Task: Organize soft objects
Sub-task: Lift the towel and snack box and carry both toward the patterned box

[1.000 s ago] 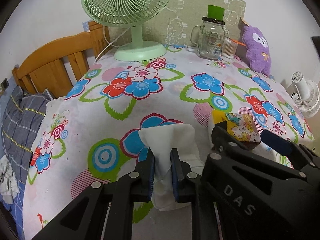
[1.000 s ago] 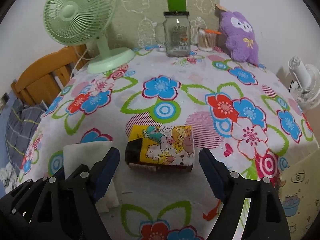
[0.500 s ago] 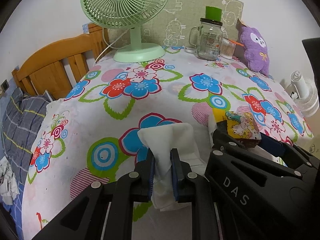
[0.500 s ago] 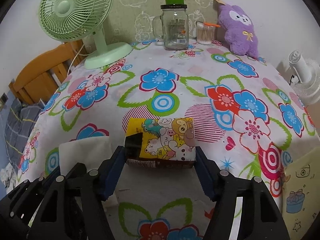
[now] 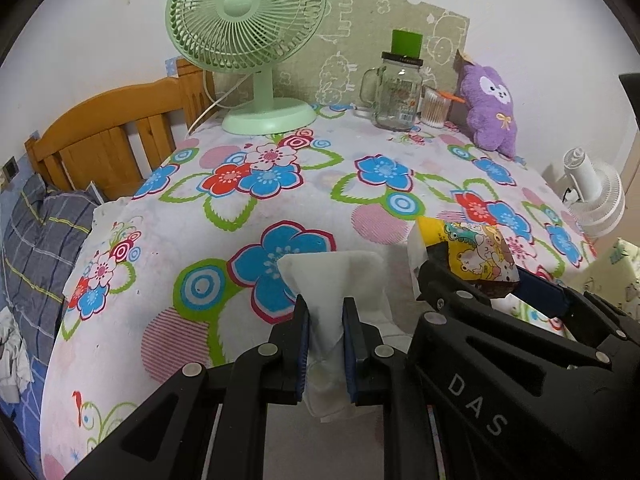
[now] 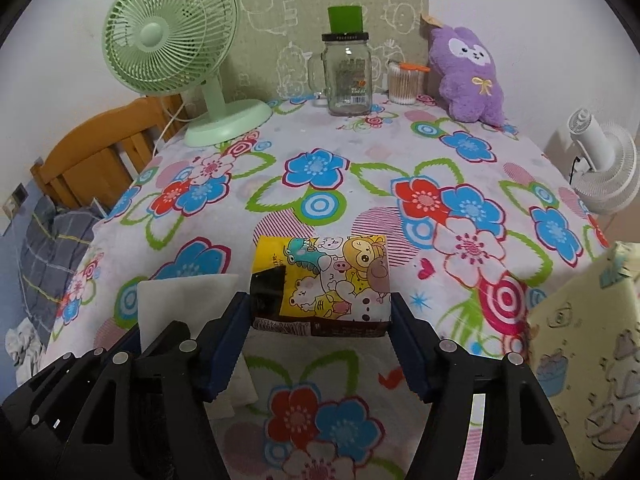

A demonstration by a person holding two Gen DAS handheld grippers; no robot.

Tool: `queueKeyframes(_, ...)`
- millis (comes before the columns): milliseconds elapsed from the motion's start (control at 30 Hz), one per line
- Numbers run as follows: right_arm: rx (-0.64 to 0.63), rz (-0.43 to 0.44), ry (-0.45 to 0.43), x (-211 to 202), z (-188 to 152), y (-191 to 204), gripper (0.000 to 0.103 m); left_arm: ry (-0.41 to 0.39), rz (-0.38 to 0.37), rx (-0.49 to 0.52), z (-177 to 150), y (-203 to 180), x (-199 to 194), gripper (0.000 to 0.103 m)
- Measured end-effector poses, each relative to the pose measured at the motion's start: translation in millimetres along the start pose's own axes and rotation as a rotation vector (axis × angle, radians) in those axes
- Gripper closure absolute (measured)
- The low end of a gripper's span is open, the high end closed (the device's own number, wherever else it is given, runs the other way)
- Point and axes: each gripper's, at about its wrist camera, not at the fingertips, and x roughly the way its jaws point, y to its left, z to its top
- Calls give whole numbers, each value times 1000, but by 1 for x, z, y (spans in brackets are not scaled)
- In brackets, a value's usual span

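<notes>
Right gripper (image 6: 320,320) has closed onto the tissue pack (image 6: 322,280); left gripper (image 5: 325,320) pinches white cloth (image 5: 332,280).

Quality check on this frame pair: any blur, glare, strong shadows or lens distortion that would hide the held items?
Left wrist view: sharp, soft even light, heavy fisheye bowing of the table edge, dark corners; the white tissue reads clearly in the left gripper. Right wrist view: equally sharp, same vignette, faint shadow under the cartoon tissue pack between the right gripper pads; mild reflections on the glass jar, nothing hidden.
</notes>
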Motion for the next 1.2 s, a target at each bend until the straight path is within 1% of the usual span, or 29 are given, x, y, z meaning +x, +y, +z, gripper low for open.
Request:
queueKeyframes(533, -21, 8, -71, -61, -14, -11, 33, -74, -2, 9, -13, -18, -52, 90)
queueKeyframes(900, -30, 13, -123, -105, -19, -16, 33, -121, -6, 27, -15, -29, -91, 90)
queueKeyframes(1200, -45, 12, -182, -143, -19, -18, 33, -172, -28, 38, -16, -37, -123, 90)
